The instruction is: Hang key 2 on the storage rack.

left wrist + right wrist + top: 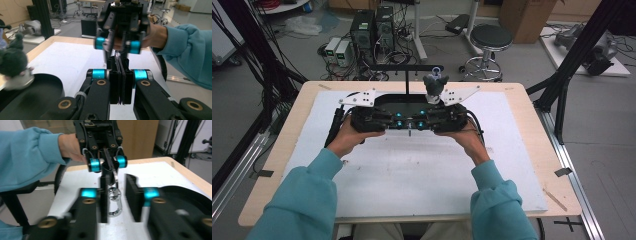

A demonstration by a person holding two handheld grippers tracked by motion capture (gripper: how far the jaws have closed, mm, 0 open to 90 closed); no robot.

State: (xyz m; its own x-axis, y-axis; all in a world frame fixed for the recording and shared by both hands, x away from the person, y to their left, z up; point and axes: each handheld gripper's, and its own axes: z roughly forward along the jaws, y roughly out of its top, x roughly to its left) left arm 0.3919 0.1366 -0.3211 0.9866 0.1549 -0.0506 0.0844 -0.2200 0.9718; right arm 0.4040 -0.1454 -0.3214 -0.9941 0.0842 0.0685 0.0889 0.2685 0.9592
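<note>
Over the middle of the white mat [422, 170] my two grippers meet tip to tip, one in each hand. A silver carabiner [115, 203] on a small ring hangs between them. My left gripper [120, 70] is shut on its upper end, a thin strip of metal [117, 53] showing just past the jaws. Seen from the right gripper view, the left gripper [110, 163] holds the clip from above. My right gripper [117, 182] is open: the carabiner dangles in the gap, close beside one jaw, and no pad presses it. In the high view the left gripper [399, 123] and right gripper [422, 123] nearly touch.
A dark plush toy [435, 85] sits on a black tray [397, 100] with a thin T-shaped stand, just behind the grippers. The toy [12, 61] appears blurred beside the tray [32, 100]. A stool [491, 37], computers [372, 27] and black frame posts [572, 65] stand beyond the table.
</note>
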